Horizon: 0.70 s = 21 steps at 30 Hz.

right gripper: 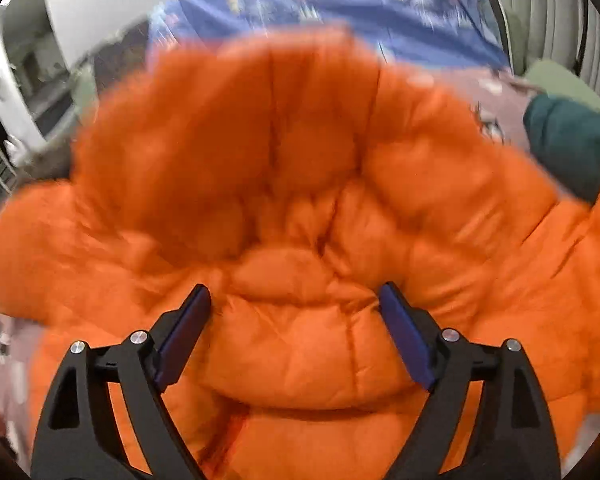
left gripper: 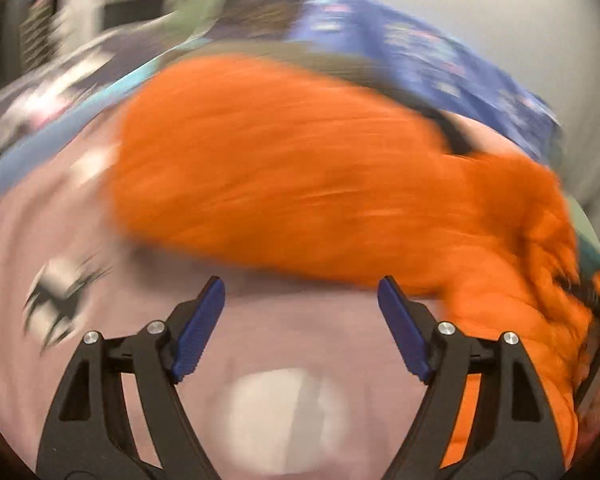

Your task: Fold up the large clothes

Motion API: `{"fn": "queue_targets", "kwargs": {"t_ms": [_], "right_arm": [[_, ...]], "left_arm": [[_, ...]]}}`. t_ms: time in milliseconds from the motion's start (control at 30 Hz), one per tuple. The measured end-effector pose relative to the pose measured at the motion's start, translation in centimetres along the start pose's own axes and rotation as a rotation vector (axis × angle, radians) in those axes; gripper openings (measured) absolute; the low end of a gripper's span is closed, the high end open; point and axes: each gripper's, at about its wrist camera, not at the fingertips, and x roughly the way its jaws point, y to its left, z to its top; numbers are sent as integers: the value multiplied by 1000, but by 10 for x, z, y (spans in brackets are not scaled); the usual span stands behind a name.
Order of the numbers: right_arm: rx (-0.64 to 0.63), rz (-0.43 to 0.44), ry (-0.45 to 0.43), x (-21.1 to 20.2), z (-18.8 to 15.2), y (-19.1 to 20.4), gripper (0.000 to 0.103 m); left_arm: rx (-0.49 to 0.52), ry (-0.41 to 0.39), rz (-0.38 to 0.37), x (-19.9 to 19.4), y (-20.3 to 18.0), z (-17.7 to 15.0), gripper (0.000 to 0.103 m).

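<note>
A puffy orange quilted jacket [right gripper: 300, 208] lies heaped on a bed and fills most of the right wrist view. My right gripper [right gripper: 296, 296] hangs just above its folds, jaws wide apart and nothing pinched between the blue pads [right gripper: 404, 340]. In the blurred left wrist view the same jacket [left gripper: 300, 168] stretches across the middle and down the right side. My left gripper [left gripper: 302, 290] is open over the pink sheet [left gripper: 300, 340], just short of the jacket's near edge. The pads hold nothing.
The bed carries a pink patterned sheet [right gripper: 496, 92] and a blue printed cover [right gripper: 340, 0] at the far side. A dark green cushion [right gripper: 572, 148] sits at the right. Shelves and furniture [right gripper: 16, 92] stand to the left.
</note>
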Motion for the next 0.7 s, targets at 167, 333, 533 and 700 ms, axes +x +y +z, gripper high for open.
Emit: {"fn": "queue_targets", "kwargs": {"t_ms": [167,333,533,700], "right_arm": [[-66,-63,-71,11,-14,13,98],[-39,-25,-75,10,-15,9,100],[-16,-9,-89,8,-16,6,100],[-6,12,-97,7,-15,-3,101]], "left_arm": [[-309,-4,-86,8,93,11,81],[-501,-16,-224,38,121,33,83],[-535,-78,-259,30,126,45,14],[-319,-262,-158,-33,78,74,10]]}}
